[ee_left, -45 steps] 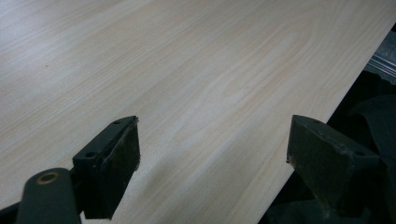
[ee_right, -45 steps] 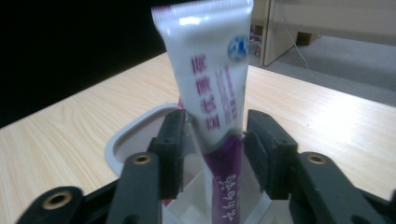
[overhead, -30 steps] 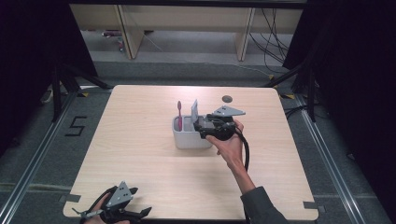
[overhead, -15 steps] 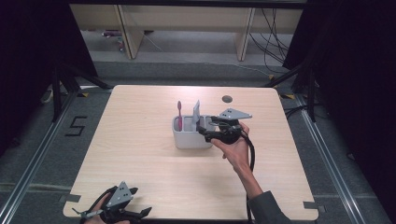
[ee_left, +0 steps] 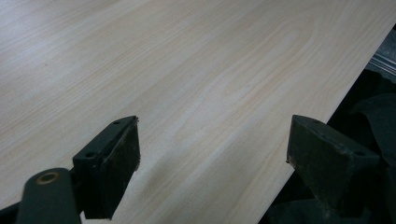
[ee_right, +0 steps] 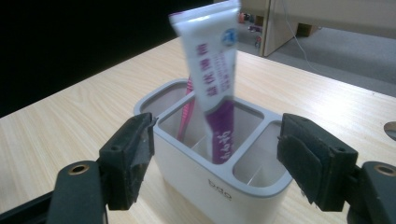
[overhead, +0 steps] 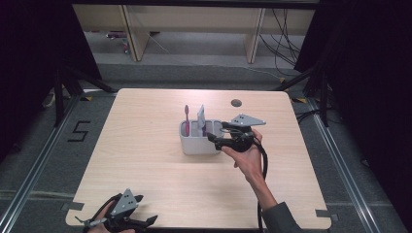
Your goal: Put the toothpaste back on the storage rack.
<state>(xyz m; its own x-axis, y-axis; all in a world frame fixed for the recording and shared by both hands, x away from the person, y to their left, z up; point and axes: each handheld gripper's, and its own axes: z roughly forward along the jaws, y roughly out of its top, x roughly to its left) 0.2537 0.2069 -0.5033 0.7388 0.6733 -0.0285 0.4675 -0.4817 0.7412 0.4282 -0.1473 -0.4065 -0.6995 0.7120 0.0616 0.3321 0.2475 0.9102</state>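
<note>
On the table (overhead: 145,160), near its middle, stands a white holder (overhead: 198,142) with several compartments, and everything else can be placed from it. Just right of the holder, a hand (overhead: 247,156) carries the right gripper (overhead: 214,138), which points at the holder's right end. Its jaws have just been opening and now stand wide, with nothing pressed between the pads; in the right gripper view the holder (ee_right: 219,172) sits just beyond them, framed by the two jaws but untouched. Well away from the holder, at the table's near left edge, the left gripper (overhead: 145,221) lies low over the wood. Its jaws are spread wide with only bare table (ee_left: 187,84) between them. Inside the holder, a white and purple tube (ee_right: 212,79) stands upright in the middle compartment, leaning slightly. Left of the tube, in the holder's left compartment, a pink toothbrush (overhead: 186,119) stands upright, head up.
</note>
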